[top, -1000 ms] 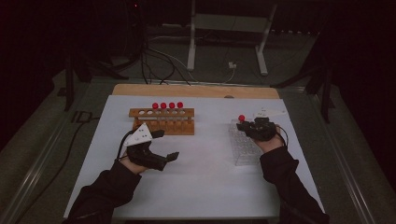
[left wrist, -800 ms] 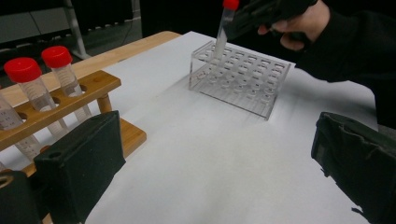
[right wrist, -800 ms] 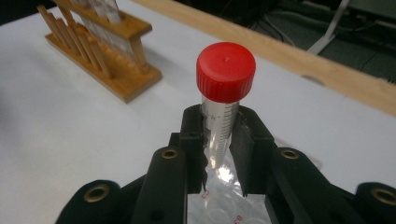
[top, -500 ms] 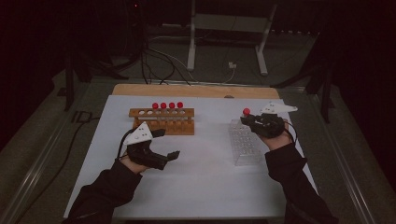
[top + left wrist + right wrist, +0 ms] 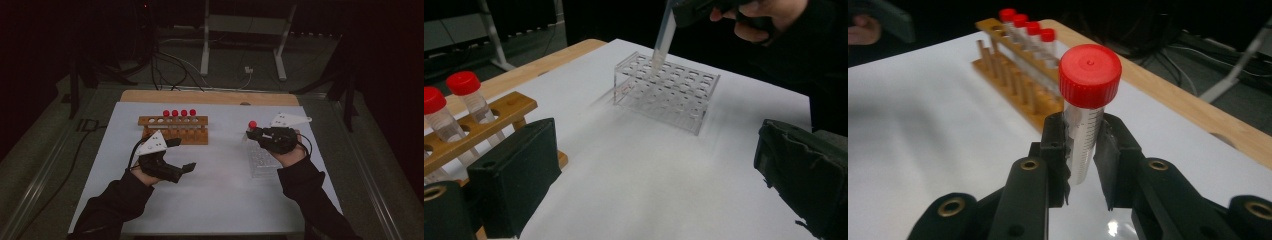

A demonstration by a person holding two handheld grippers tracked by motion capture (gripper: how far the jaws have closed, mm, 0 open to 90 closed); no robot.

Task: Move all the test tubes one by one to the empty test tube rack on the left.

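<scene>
On the left side of the white table, the left gripper is held just above the sheet, and its two black jaws stand wide apart with nothing between them. In the left gripper view those jaws rise at both bottom corners, with bare white table in the gap. Just behind this gripper stands a wooden rack, and four tubes with red caps stand in a row along its back. Some holes in the rack look free. Past the middle of the table, a clear plastic rack with many small holes sits on the right side, well apart from the wooden rack. The right gripper is held over the far end of this clear rack. Its jaws are closed tight on one tube with a red cap. The tube stands almost straight up, a little tilted, and in the left gripper view its bottom tip points down at a hole near the far edge of the clear rack. I cannot tell if the tip is inside the hole or just above it.
</scene>
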